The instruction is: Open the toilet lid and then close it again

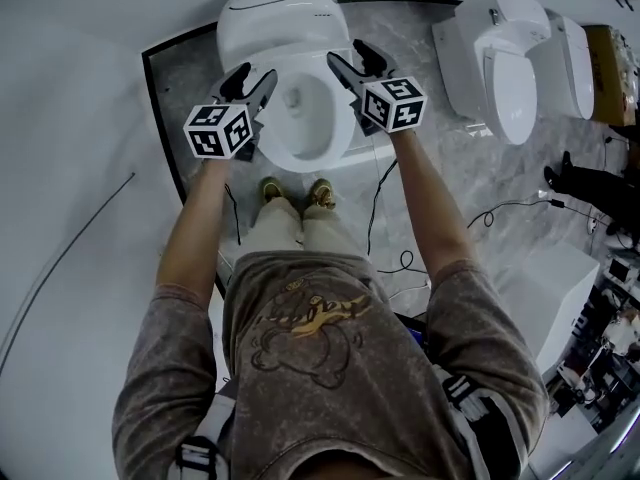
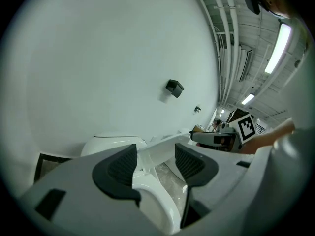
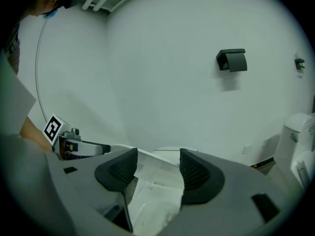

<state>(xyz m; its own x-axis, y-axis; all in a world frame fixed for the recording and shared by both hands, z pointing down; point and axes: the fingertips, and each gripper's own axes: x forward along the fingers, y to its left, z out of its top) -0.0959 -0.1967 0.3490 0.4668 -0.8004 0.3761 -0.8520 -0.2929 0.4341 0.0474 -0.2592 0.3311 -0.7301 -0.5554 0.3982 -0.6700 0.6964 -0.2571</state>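
**A:** I'm standing right behind the person. The left gripper and right gripper are both out over the toilet, one on each side. Jaws are part-way apart on both, not clenched. The front edge of the toilet lid shows through both gaps, but I can't tell if any pad actually touches it.

**B:** So where's the lid at?

**A:** It's off the seat and tilted partway up, with the bowl showing under it. I'd call it mid-swing. Going up or coming down, one look won't say.

**B:** Next move?

**A:** If this is the opening half, I reckon hold both sides level and tip it back toward the tank end. Then bring it down slow so it doesn't slam. Further off to the right there's another toilet, not involved.
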